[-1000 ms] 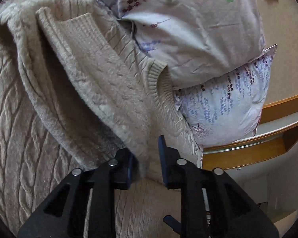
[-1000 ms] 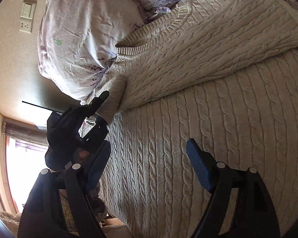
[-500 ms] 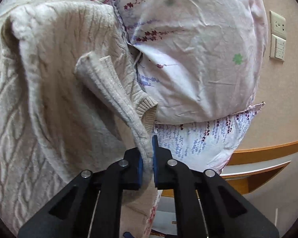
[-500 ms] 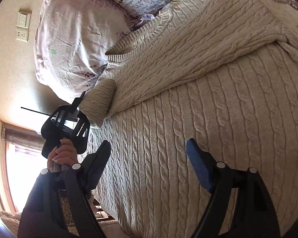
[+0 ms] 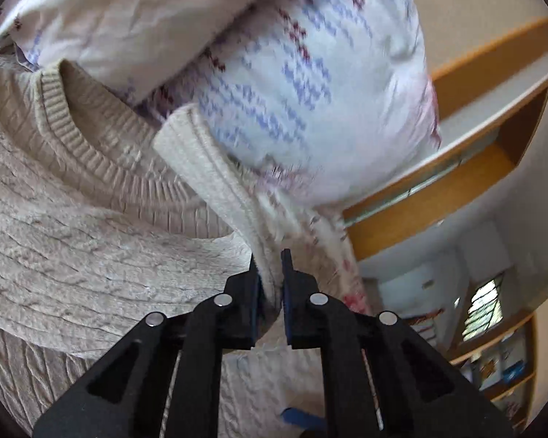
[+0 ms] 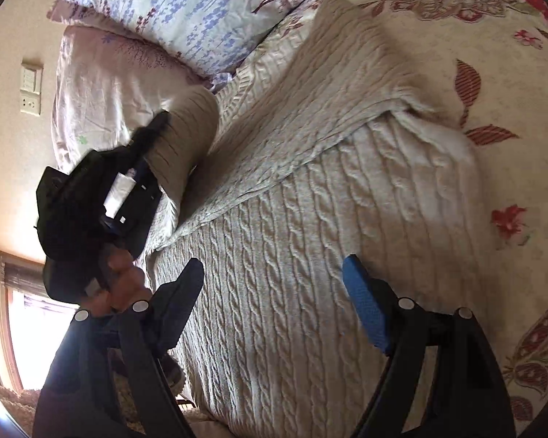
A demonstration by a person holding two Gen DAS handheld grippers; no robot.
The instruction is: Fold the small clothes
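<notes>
A cream cable-knit sweater (image 6: pixel 310 255) lies spread on the bed, one sleeve folded across its chest. My left gripper (image 5: pixel 270 273) is shut on the ribbed cuff of the other sleeve (image 5: pixel 208 168) and holds it raised near the collar (image 5: pixel 91 138). In the right wrist view the left gripper (image 6: pixel 142 142) holds that sleeve cuff (image 6: pixel 186 135) above the sweater's left edge. My right gripper (image 6: pixel 274 277) is open and empty, hovering over the sweater's body.
Two floral pillows (image 6: pixel 171 11) lie at the head of the bed beside the collar. A flowered bedspread (image 6: pixel 511 73) lies under the sweater. A wooden shelf (image 5: pixel 456 182) stands past the bed edge. A wall switch (image 6: pixel 31 80) is behind the pillows.
My left gripper closed on the sleeve cuff, lifted it and carried it toward the collar and pillows. My right gripper stayed open above the sweater's body.
</notes>
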